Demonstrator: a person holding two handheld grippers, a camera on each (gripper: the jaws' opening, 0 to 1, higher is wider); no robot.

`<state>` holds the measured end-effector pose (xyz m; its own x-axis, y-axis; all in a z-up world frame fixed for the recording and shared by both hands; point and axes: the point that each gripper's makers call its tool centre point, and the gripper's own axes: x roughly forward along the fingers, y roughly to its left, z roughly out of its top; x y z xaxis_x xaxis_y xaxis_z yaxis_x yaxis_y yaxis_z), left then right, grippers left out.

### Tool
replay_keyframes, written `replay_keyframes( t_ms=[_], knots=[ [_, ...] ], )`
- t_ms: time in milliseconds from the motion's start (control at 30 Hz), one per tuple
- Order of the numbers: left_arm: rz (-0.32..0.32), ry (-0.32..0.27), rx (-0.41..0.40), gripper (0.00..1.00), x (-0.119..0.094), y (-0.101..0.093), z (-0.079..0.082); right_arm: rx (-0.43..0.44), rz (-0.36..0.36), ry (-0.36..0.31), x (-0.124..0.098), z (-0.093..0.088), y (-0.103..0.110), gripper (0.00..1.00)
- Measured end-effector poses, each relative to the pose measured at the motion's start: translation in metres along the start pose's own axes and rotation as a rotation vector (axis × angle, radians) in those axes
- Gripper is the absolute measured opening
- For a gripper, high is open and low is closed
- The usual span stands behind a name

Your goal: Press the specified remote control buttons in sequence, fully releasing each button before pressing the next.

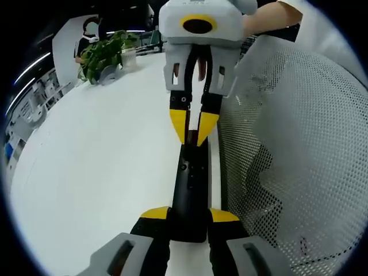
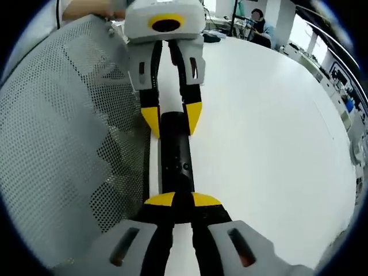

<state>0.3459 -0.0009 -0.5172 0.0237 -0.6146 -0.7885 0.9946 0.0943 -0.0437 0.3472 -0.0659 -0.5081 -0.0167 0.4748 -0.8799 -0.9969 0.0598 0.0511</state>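
Left tongs (image 1: 189, 221) clamp remote (image 1: 190, 190); right tongs (image 2: 174, 202) seemingly closed; white table (image 1: 98, 167), office

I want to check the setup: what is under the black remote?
The remote lies on the white table, beside a mesh chair back. The left gripper clamps its near end. The table under it is covered.

Two close views facing each other along one remote control

The left gripper view looks low along its own tongs (image 1: 190, 221) at the remote control (image 1: 192, 190) on the white table (image 1: 92, 172), close up; the right gripper view faces back from the opposite end (image 2: 175, 152). Both share the remote, the other tongs (image 1: 194, 123) (image 2: 171, 118), and the mesh chair back (image 1: 287, 149) (image 2: 63, 132).
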Motion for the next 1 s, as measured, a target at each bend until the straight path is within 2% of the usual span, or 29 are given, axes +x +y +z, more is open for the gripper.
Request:
replay_keyframes(
  t_ms=[267,333,500,733,800,933,1000],
  knots=[
    [-0.003,-0.005,0.000,0.24,0.0000,0.0004,-0.0001,0.020,0.011,0.017,0.0015,0.0012,-0.0009,0.10],
    [-0.003,-0.002,0.005,0.24,0.0002,0.0005,-0.0002,-0.053,-0.005,0.058,0.0018,0.0006,-0.0003,0.10],
    [-0.004,0.017,0.019,0.24,0.0004,0.0004,-0.0006,-0.111,-0.009,0.120,0.0043,0.0025,0.0018,0.10],
    [-0.004,0.023,0.023,0.24,0.0003,0.0001,-0.0008,-0.081,-0.010,0.147,0.0042,0.0018,0.0008,0.10],
    [-0.004,0.024,0.023,0.24,0.0003,0.0001,-0.0007,-0.020,-0.010,0.109,0.0035,0.0021,0.0004,0.10],
    [-0.004,0.019,0.019,0.24,0.0001,0.0001,-0.0005,0.046,-0.004,0.019,0.0019,0.0016,-0.0013,0.09],
    [-0.004,0.018,0.018,0.24,0.0000,0.0001,-0.0004,0.034,-0.010,0.018,0.0021,0.0018,-0.0012,0.09]
  ],
)
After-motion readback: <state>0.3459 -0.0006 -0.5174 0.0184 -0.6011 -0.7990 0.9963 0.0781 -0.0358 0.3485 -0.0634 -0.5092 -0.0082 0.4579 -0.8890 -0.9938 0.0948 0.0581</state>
